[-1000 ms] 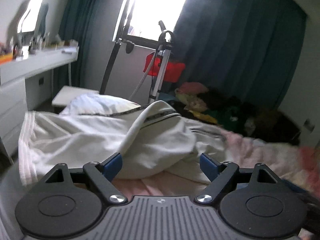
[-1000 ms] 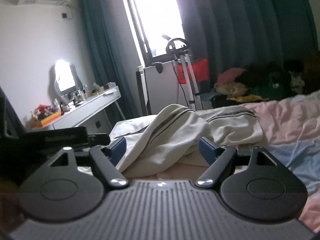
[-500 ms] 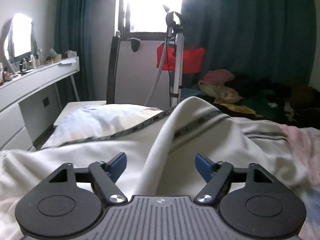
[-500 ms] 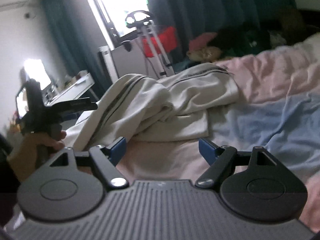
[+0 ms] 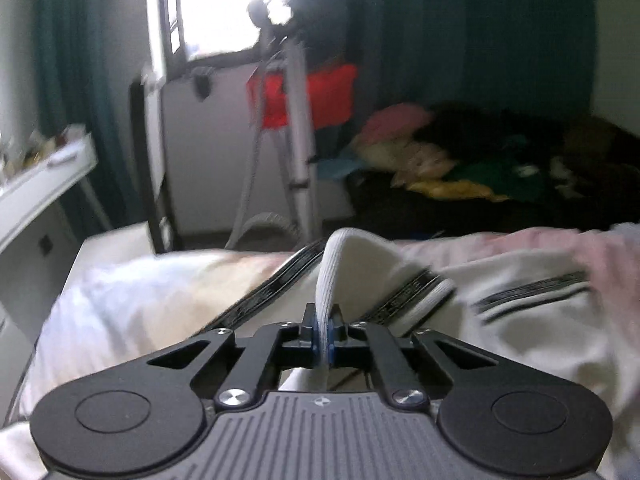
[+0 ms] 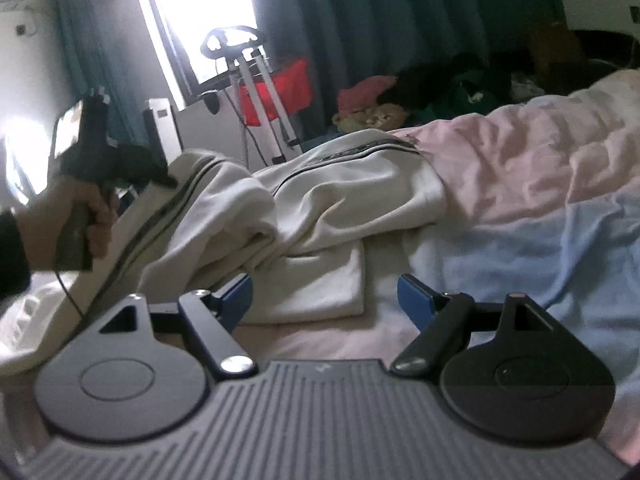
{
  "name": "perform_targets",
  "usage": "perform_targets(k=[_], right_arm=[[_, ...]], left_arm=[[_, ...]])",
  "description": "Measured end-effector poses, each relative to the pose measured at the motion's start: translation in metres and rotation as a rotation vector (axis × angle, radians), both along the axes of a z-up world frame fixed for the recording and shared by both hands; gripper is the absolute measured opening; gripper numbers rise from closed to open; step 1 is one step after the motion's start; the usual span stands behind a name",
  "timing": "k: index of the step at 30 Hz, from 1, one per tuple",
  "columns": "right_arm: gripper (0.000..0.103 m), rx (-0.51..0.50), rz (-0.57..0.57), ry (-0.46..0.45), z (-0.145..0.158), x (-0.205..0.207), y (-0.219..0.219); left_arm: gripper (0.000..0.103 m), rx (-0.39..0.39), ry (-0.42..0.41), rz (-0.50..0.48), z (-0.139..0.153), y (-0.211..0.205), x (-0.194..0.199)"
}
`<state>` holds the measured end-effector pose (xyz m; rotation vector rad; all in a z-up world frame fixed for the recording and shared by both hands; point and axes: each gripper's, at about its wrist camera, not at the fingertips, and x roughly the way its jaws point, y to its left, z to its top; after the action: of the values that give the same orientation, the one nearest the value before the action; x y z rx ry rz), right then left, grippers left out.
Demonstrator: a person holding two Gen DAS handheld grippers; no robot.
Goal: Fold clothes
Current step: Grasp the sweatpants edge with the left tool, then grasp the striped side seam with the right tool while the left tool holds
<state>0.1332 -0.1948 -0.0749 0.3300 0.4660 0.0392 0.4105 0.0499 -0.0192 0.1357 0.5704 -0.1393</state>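
A cream garment with dark striped trim (image 6: 320, 208) lies bunched on the bed. In the left wrist view my left gripper (image 5: 322, 338) is shut on a raised ribbed fold of that garment (image 5: 340, 264). In the right wrist view the left gripper (image 6: 156, 176) shows at the far left, held in a hand, at the garment's upper edge. My right gripper (image 6: 325, 300) is open and empty, low over the bed. Its fingertips stand just in front of the garment's near lower edge (image 6: 320, 296).
Pink and blue bedding (image 6: 520, 208) covers the bed to the right. A white pillow (image 5: 132, 300) lies at the left. Behind the bed stand a metal stand with a red bag (image 5: 304, 96), a clothes pile (image 5: 460, 168), dark curtains and a white desk (image 5: 36, 192).
My left gripper has closed on the raised fold of the garment. My right gripper has swung lower and right, closer to the garment's near edge, still open.
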Motion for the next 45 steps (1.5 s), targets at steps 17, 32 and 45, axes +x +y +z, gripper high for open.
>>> perform_targets(k=[17, 32, 45], right_arm=[[0.081, 0.048, -0.054, -0.029, 0.015, -0.064, -0.014], [0.077, 0.428, -0.095, 0.080, -0.013, -0.056, -0.058], [0.073, 0.762, -0.114, -0.003, -0.055, 0.081, -0.064]], left_arm=[[0.003, -0.183, -0.008, -0.193, -0.048, -0.039, -0.349], [0.004, -0.531, 0.085, -0.081, -0.073, 0.019, -0.331], [0.004, -0.870, -0.038, -0.080, -0.092, 0.089, -0.300]])
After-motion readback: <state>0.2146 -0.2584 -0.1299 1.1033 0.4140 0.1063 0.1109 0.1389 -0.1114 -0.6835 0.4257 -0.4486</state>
